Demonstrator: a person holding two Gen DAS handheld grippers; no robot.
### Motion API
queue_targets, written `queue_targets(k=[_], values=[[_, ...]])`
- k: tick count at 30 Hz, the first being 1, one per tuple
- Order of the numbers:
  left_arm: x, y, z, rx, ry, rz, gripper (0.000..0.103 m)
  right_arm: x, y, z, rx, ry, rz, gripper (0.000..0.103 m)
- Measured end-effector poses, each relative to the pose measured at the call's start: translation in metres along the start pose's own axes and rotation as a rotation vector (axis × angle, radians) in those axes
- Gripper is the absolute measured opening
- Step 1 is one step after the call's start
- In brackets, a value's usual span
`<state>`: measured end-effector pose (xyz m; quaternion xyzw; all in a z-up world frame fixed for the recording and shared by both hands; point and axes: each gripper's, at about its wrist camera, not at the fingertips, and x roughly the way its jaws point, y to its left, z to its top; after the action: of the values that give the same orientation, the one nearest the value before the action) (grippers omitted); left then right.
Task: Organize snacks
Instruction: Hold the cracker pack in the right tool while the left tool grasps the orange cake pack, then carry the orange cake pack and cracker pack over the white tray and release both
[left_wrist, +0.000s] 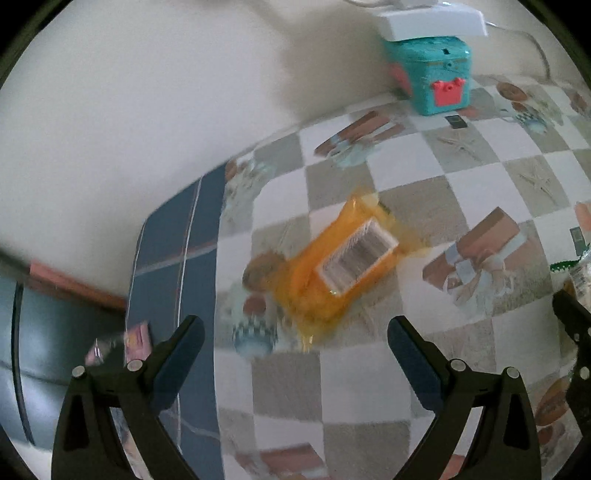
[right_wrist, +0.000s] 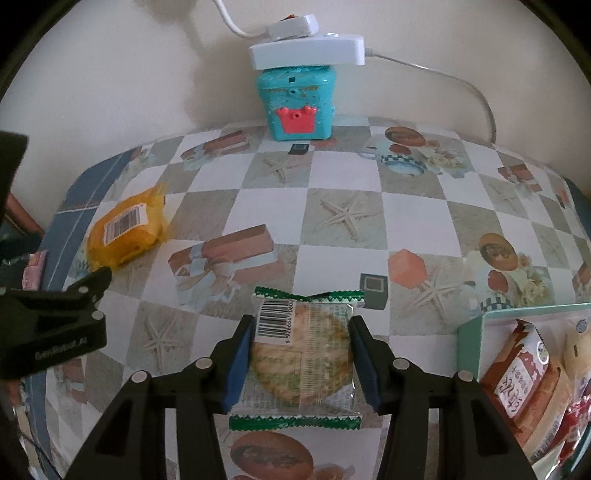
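An orange snack packet (left_wrist: 334, 273) with a white barcode label lies on the checkered tablecloth, ahead of my left gripper (left_wrist: 295, 332), which is open and empty above it. The packet also shows in the right wrist view (right_wrist: 125, 229) at the far left. My right gripper (right_wrist: 301, 332) is shut on a clear rice cracker packet (right_wrist: 301, 354) with green serrated ends, its blue pads pressing both sides. A teal tray (right_wrist: 476, 332) at the right holds several wrapped snacks (right_wrist: 524, 376).
A teal toy box (right_wrist: 297, 103) with a white power strip (right_wrist: 306, 50) on top stands at the table's far edge by the wall. The left gripper (right_wrist: 74, 295) shows at the left. A pink item (left_wrist: 136, 343) lies past the table's left edge.
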<state>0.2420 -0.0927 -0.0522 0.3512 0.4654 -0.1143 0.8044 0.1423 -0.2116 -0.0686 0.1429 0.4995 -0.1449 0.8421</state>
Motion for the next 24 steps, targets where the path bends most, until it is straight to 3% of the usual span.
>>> queue_targets(k=[6,13,15,17,24], values=[[0.025,0.004,0.026,0.011,0.028,-0.062,0.099,0.002,-0.005,0.0,0.007,0.006,0.0,0.053],[0.053,0.014,0.034,-0.116,0.071,-0.174,0.099,0.003,-0.004,-0.001,0.001,0.01,0.01,0.053],[0.057,0.016,0.033,-0.159,0.086,-0.2,0.092,0.004,-0.005,-0.001,0.004,0.012,0.013,0.053],[0.058,0.016,0.031,-0.182,0.094,-0.232,0.064,0.006,-0.006,-0.001,0.008,0.016,0.011,0.053],[0.052,0.017,0.016,-0.258,0.125,-0.244,0.049,0.001,-0.012,-0.001,0.017,0.027,0.01,0.053]])
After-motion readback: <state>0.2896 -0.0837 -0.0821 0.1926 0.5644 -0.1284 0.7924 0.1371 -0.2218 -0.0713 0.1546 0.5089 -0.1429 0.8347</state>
